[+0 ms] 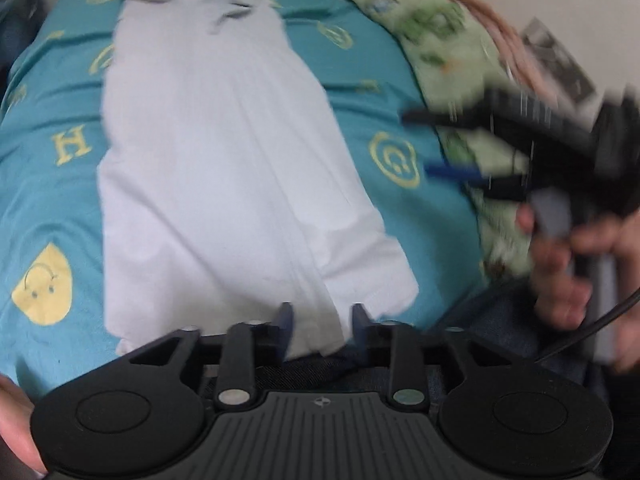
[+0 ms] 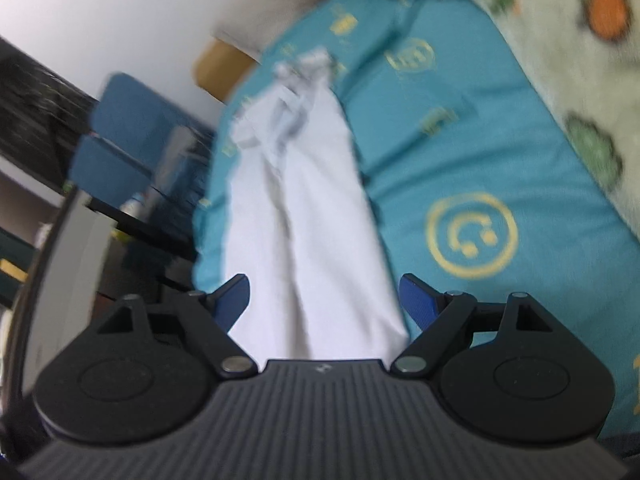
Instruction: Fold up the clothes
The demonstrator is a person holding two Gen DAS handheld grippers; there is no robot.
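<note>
Both views are blurred by motion, the right wrist view more so. The far end of the white garment (image 1: 224,168) is bunched and grey-shadowed; its exact form cannot be made out. In the right wrist view the near end of the garment (image 2: 308,248) is cut off behind the gripper body. At the left of that view, blue furniture (image 2: 132,132) and dark shelving are smeared and cannot be identified further. In the left wrist view the right gripper (image 1: 452,144) shows only as a dark streak with one black and one blue fingertip. The hand (image 1: 568,264) holding it is blurred, with a cable crossing below it. A thumb (image 1: 16,420) at the lower left edge is cut off by the frame.

The garment lies lengthwise on the teal sheet (image 1: 400,80), folded into a long narrow strip. A green patterned blanket (image 1: 444,28) lies beside the sheet, clear of the garment.

Left gripper (image 1: 322,314): the jaws stand partly apart. The near hem of the garment lies between and just beyond the blue fingertips (image 1: 285,312). No pad can be seen pressing on the cloth.

Right gripper (image 2: 322,292), own view: the jaws are spread wide. The garment runs up the middle of the gap, its edges close to each blue fingertip (image 2: 236,292). Contact cannot be confirmed and nothing is pinched.
</note>
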